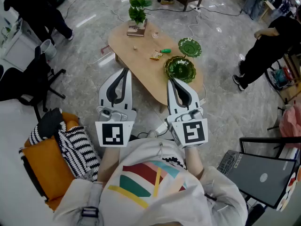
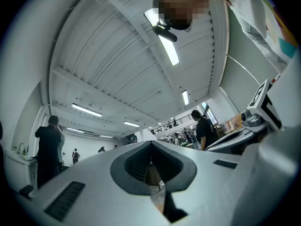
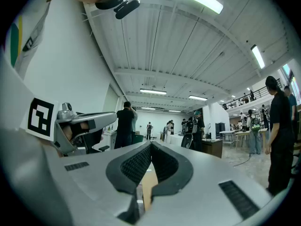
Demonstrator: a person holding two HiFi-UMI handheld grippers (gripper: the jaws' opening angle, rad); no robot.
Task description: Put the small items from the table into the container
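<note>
Closed, seemingly empty: left hand-held gripper [image 1: 124, 70], right hand-held gripper [image 1: 170, 81].

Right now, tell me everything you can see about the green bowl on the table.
The green bowl looks like dark translucent glass with a wavy rim. It stands upright on the wooden table, at its near end, beside a flatter green plate. Nothing seems to lie inside it.

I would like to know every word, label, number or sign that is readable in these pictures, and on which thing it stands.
No word or number can be read.
Left marker cube, right marker cube: black-and-white square patterns, no letters.
Small packet: print too small to read.
Grey item at the head view's lower right: print blurred.
</note>
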